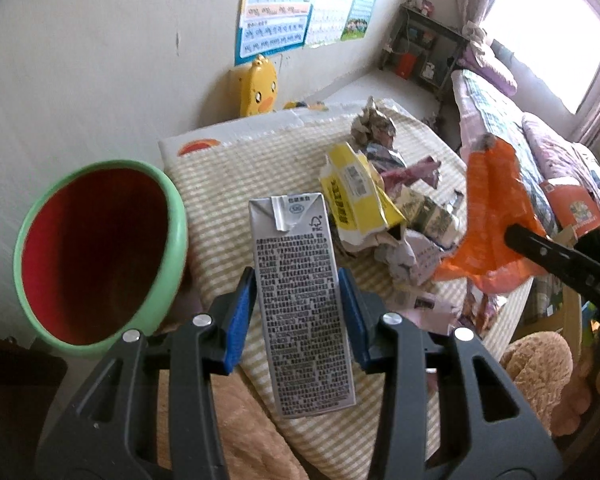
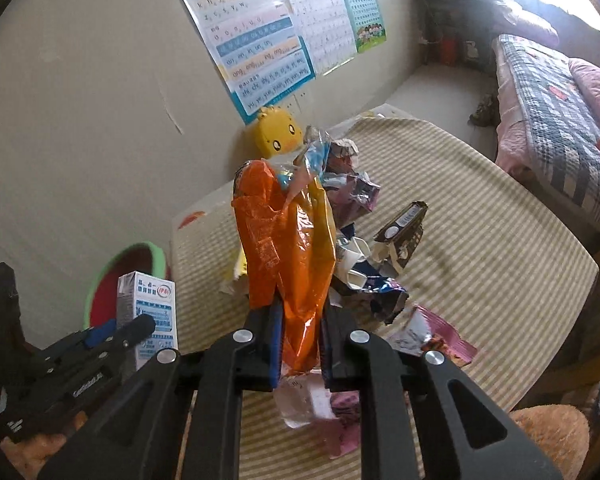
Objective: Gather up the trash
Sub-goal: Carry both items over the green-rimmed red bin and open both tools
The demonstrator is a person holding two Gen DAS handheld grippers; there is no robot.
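Note:
My left gripper (image 1: 298, 288) is shut on a grey milk carton (image 1: 300, 300), held above the striped table (image 1: 228, 176); the same carton (image 2: 148, 312) shows its blue and white face in the right wrist view, with the left gripper (image 2: 118, 330) around it. My right gripper (image 2: 300, 340) is shut on an orange plastic wrapper (image 2: 288, 248), lifted off the table; that wrapper (image 1: 492, 216) hangs at the right in the left wrist view. A green bin with a red inside (image 1: 96, 256) stands left of the table, also seen behind the carton as the bin (image 2: 116, 276).
A heap of crumpled wrappers and a yellow packet (image 1: 360, 196) lies mid-table, with more scraps (image 2: 380, 272) and a dark carton (image 2: 404, 236). A yellow duck toy (image 1: 260, 88) leans on the wall. A bed (image 2: 560, 120) is at the right, a teddy bear (image 1: 540, 372) below the table's edge.

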